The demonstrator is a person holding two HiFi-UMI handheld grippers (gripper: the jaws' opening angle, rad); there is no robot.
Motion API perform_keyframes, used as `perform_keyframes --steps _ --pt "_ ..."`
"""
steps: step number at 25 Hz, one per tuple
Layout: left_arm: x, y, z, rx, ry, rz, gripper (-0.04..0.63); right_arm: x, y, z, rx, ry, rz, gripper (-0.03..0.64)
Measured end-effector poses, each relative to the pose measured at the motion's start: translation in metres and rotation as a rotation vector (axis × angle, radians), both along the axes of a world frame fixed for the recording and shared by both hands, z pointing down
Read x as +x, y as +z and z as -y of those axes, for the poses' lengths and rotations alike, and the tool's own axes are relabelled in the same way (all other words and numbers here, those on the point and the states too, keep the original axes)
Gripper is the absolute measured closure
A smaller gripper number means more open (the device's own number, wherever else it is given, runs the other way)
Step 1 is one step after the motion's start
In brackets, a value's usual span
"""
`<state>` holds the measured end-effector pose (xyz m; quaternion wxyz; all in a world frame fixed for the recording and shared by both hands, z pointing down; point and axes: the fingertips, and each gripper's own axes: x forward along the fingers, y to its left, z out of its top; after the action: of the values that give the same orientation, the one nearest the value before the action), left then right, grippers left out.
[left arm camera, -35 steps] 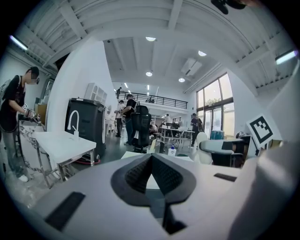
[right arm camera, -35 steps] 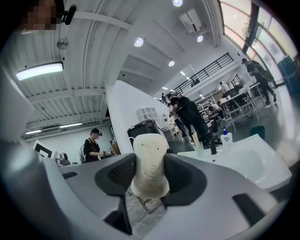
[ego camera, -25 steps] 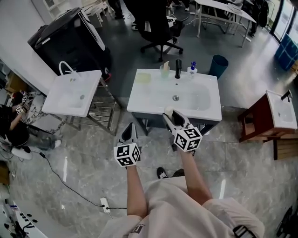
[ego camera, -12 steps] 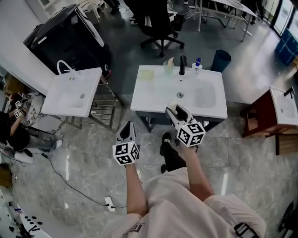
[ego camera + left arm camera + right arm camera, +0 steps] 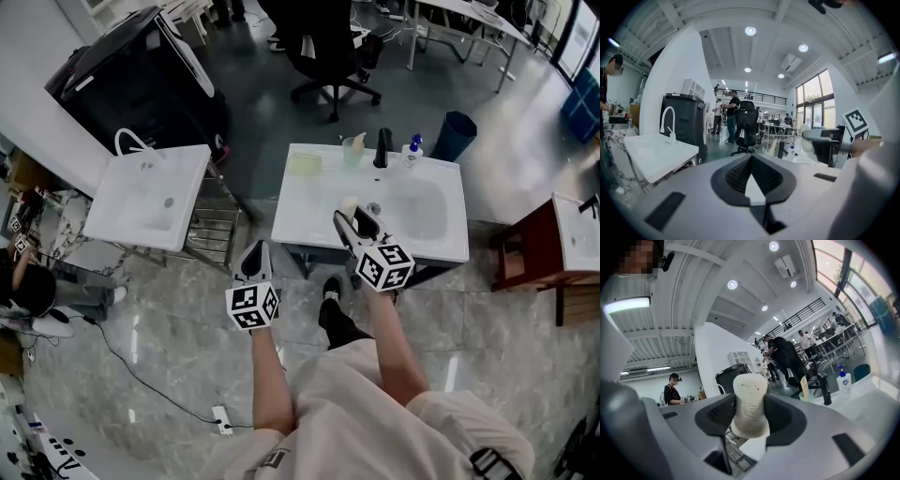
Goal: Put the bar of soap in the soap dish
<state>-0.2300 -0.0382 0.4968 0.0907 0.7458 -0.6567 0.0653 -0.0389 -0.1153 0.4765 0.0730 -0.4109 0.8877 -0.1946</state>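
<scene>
Right claw (image 5: 349, 219) is clenched on the bar of soap (image 5: 750, 401). It's a pale cream bar, standing up on end between the two dark pads, with its rounded top poking out past the tips. From the head view the soap sits over the white sink (image 5: 302, 217), roughly above the left side of the basin and just beside the drain (image 5: 373, 208); can't tell how high it's held. The soap dish (image 5: 305, 162) is a yellowish-green thing on the sink's back left corner, apart from the soap and with nothing in it as far as I can make out. Along that back edge there's also a cup (image 5: 352, 150), a black faucet (image 5: 382, 148) and a pump bottle (image 5: 410, 153), lined up to the right of the dish. Left claw (image 5: 259, 251) is closed up on nothing, its pads meeting at the tip, and it hangs off the sink's front left corner over the grey floor. A second white sink (image 5: 150, 197) stands further left.
</scene>
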Motion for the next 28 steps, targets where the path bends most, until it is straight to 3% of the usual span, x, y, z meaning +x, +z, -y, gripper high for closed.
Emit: perform_keyframes --steps 19,28 --pt "-0.029 0.018 0.132 -0.074 0.035 -0.012 0.591 -0.053 0.021 0.127 -0.067 -0.051 -0.046 0.426" --pt "-0.022 0.047 0.188 -0.134 0.102 0.009 0.591 -0.068 0.058 0.165 -0.088 -0.122 -0.155 0.428"
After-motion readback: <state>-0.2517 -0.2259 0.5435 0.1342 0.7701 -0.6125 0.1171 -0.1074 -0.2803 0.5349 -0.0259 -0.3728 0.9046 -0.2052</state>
